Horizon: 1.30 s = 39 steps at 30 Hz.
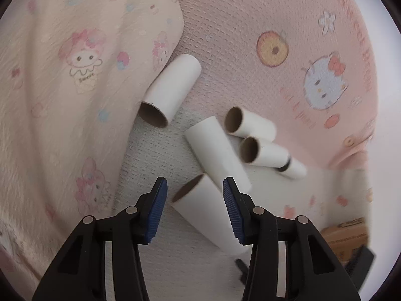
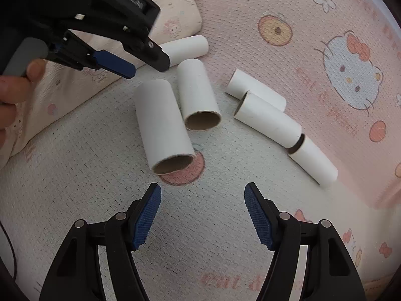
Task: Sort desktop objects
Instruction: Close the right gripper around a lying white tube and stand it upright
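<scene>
Left gripper (image 1: 195,195) open above a tube (image 1: 208,215) at lower centre; right gripper (image 2: 203,200) open, its view alone showing a hand (image 2: 15,92) at upper left.

A bed (image 2: 75,175) with a pink-and-white cartoon-cat sheet carries six white cardboard tubes (image 2: 164,125) at its middle. At ten o'clock lies a cream pillow (image 2: 175,7) touching the farthest tube (image 2: 188,49).

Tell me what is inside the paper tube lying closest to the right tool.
The tube lies on the patterned cloth with its open end toward the right tool. Only bare brown cardboard wall shows at the mouth; nothing sticks out. Deeper inside is shadowed, so the far end cannot be checked.
</scene>
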Motion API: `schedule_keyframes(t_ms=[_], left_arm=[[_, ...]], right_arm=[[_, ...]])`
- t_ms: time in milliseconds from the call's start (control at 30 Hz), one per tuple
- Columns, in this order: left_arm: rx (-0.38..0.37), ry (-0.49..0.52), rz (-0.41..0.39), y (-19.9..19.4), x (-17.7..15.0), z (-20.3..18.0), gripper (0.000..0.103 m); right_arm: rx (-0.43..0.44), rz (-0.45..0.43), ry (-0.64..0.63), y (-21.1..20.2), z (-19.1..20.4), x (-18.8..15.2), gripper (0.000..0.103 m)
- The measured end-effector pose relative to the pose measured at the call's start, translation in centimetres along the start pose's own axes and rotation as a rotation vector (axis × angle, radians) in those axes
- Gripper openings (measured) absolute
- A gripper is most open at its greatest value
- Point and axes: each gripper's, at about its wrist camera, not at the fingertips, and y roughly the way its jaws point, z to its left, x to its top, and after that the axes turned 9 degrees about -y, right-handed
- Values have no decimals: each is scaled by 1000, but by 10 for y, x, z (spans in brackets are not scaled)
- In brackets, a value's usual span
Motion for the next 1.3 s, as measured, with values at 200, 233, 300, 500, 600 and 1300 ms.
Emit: schedule_keyframes(t_ms=[200,233,300,500,600,1300], left_arm=[[-42,0,65,13,1,2,50],[-50,-2,83,15,-1,1,50],[-12,3,83,17,-5,-1,47],[-55,56,120,19,-25,-11,42],[-66,101,142,20,-35,-18,41],[-179,258,279,32,-100,-87,40]], right_arm=[[40,0,6,7,0,5,67],[48,-3,10,8,0,5,67],[67,-5,19,10,-2,6,67],[129,1,16,14,-5,-2,64],[173,-4,25,11,-7,-10,49],[146,173,275,-25,-50,-93,30]])
